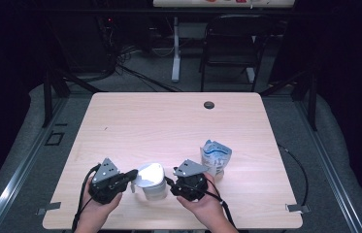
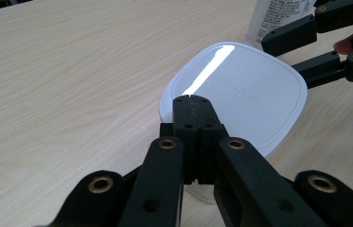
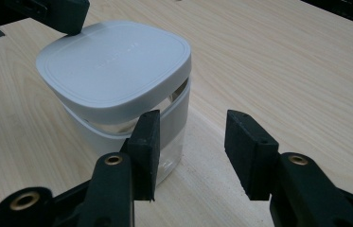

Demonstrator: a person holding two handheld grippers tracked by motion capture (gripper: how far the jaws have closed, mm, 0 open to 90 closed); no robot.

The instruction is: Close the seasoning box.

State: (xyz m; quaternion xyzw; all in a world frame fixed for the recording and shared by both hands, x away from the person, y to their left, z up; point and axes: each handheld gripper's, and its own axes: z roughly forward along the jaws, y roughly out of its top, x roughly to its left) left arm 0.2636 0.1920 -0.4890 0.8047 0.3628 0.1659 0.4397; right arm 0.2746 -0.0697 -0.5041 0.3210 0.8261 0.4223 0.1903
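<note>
Clear jar (image 3: 164, 142) stands on table (image 1: 169, 116) near the person's edge, white lid (image 3: 112, 66) tilted on top. Left gripper (image 2: 193, 101) jaws fully closed, tips resting on lid's edge, nothing clamped. Right gripper (image 3: 190, 151) about half open, empty, just beside jar. Blue-white pouch (image 1: 215, 156) stands right of jar.

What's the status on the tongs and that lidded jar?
Left tongs shut, tips on lid edge. Right tongs open, beside jar, not gripping. Lid sits tilted on jar. Pouch stands behind right hand, clear.
</note>
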